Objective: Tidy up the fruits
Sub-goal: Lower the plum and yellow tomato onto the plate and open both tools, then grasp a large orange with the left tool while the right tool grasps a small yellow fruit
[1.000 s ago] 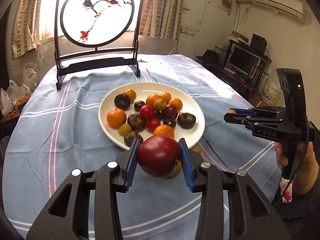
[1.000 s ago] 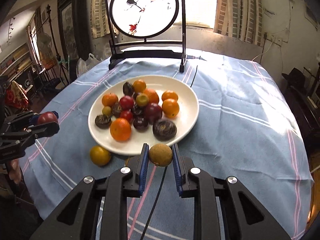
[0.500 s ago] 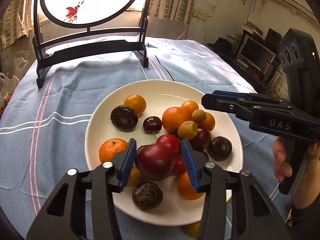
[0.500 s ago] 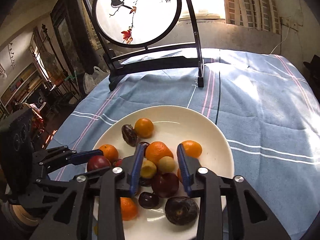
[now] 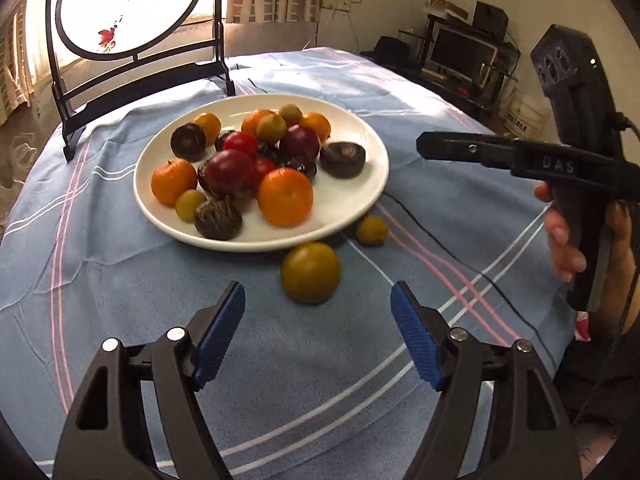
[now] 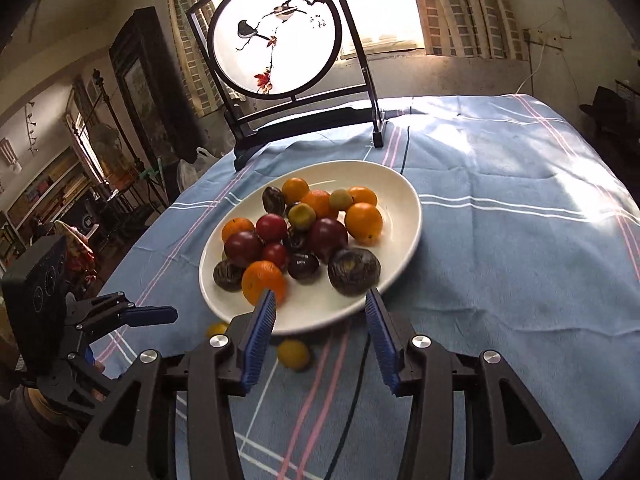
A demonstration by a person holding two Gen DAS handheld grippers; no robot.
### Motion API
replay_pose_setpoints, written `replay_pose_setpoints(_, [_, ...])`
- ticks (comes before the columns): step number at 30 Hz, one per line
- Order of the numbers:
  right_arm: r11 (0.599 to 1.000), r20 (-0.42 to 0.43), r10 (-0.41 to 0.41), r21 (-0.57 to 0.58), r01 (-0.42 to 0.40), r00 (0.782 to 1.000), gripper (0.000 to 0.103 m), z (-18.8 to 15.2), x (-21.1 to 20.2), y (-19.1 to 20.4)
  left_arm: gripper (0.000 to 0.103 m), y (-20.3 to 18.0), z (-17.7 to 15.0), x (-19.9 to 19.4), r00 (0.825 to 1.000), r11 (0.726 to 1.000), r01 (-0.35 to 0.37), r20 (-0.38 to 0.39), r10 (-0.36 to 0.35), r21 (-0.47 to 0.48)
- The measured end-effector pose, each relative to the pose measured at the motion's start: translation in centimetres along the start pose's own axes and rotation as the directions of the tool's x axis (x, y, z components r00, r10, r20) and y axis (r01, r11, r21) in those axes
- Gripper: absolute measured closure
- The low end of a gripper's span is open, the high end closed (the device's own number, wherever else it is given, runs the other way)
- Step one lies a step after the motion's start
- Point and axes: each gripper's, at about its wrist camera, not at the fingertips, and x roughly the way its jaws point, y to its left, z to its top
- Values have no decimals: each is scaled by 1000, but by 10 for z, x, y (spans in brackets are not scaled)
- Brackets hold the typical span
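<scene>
1. The left gripper [image 5: 318,334] hangs over the blue striped tablecloth [image 5: 120,280] with its blue pads [image 5: 218,336] spread wide and nothing between them.
2. The right gripper [image 6: 318,334] is likewise open and empty, its fingertips near the front rim of the white plate [image 6: 404,196].
3. Two fruits lie loose on the cloth, off the plate: a larger yellow-green fruit [image 5: 310,272] just in front of the left gripper, and a smaller yellow fruit [image 5: 372,230] close to the plate's rim. In the right wrist view the smaller one [image 6: 294,354] sits low between that gripper's fingers.
4. The plate carries a heap of oranges, red plums and dark wrinkled fruits that look like passion fruit; the large orange [image 5: 285,196] sits at the front.
5. Handling, as a judgement: the loose fruits look round, smooth and light, so they probably roll at a nudge and slip from a glancing pinch. Take hold across the widest middle, pads on opposite sides, closing gently because ripe flesh bruises.
6. Set each down into a gap in the heap; piled fruit may shift or roll off.
</scene>
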Motion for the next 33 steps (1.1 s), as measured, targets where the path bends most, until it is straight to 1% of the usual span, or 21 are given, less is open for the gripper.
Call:
replay_pose_setpoints(1, [1000,-13,-1,4,1,1000,55,-6,1,0,30,-2,-1,5,1000,1000,-14,-9,14,-6])
replay_pose_setpoints(3, [1000,-29,-3,12,3,1000,55,-15,2,0,30,-1,3,14,1000,999,5,-17,-6,-41])
replay_pose_setpoints(6, [1000,-32,-1,20,2,1000,55,-23,0,-1,30,-1,12,29,999,997,18,-36,-21,-81])
replay_pose_setpoints(7, [1000,-31,-4,24,4,1000,55,-25,-1,-2,30,-1,13,35,999,996,11,-45,-15,-84])
replay_pose_setpoints(8, [1000,-31,-9,26,10,999,55,-26,-2,-3,33,-1,14,42,998,996,-1,-57,-4,-85])
replay_pose_setpoints(9, [1000,-31,-13,25,14,999,55,-27,-3,-3,48,-1,14,48,997,996,-2,-72,-4,-85])
replay_pose_setpoints(10, [1000,-33,-14,23,15,999,55,-28,-4,-3,57,0,14,51,997,996,-13,-81,5,-90])
replay_pose_setpoints(12, [1000,-53,-12,14,13,998,55,-30,-1,-3,65,0,14,45,998,996,12,-56,-16,-87])
replay_pose_setpoints(14, [1000,-80,-7,-1,7,997,55,-31,4,0,65,-2,10,36,999,997,6,-37,-9,-79])
replay_pose_setpoints(17, [999,-113,5,-44,-10,994,55,-32,13,12,65,3,2,20,1000,994,15,-4,-16,-106])
replay_pose_setpoints(21, [993,-168,-21,-122,0,985,55,-27,37,32,65,17,-3,-1,999,987,16,36,-10,-162])
replay_pose_setpoints(25, [988,-204,-33,-154,1,978,57,-20,59,43,65,24,-9,-26,997,986,8,73,4,-167])
replay_pose_setpoints(26, [987,-211,-45,-163,10,976,59,-19,63,45,65,25,-10,-30,997,986,7,78,6,-168])
replay_pose_setpoints(28, [984,-224,-67,-174,27,972,73,-18,70,47,65,28,-13,-37,996,985,-1,86,16,-171])
replay_pose_setpoints(29, [985,-239,-68,-170,27,969,78,-19,72,47,65,30,-14,-39,996,985,-3,87,18,-175])
replay_pose_setpoints(32, [990,-240,-43,-139,9,970,78,-22,69,43,65,33,-19,-42,996,982,-6,92,24,-187])
replay_pose_setpoints(33, [992,-233,-22,-126,-8,972,78,-23,64,43,65,34,-20,-42,995,982,-5,93,23,-191])
